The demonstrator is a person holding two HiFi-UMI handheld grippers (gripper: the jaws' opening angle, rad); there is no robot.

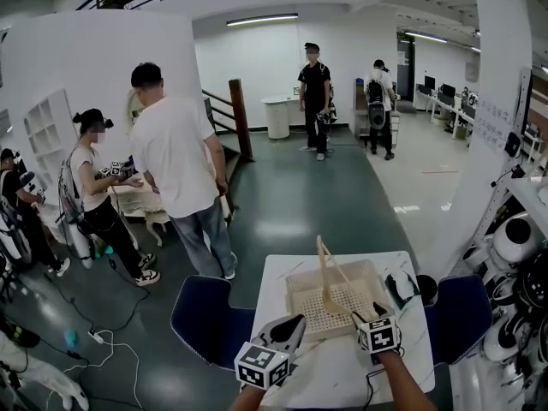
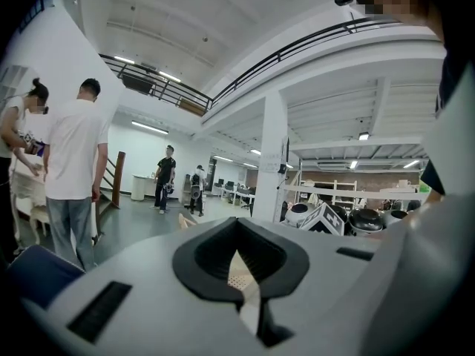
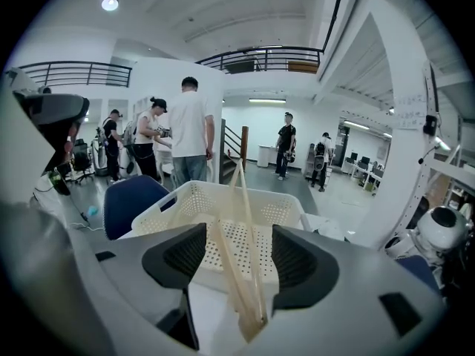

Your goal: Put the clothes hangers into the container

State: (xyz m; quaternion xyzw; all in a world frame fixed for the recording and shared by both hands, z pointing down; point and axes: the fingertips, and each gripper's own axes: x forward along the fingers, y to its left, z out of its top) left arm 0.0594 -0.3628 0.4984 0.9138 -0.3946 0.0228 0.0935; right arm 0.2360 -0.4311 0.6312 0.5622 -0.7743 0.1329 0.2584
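Jaws of right gripper (image 3: 239, 245) apart around hanger (image 3: 251, 311)

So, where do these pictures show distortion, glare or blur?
Head view: fisheye bends the pillar; glare patches lie on the floor. Left gripper view: black corners, the balcony rail bows. Right gripper view: the ceiling lamp is blown out, and the hanger turns soft nearest the lens.

My head view, high over table (image 1: 274, 291), facing hall, left gripper view low, hall-ward, right gripper view near basket (image 3: 189, 202), which head view shares.
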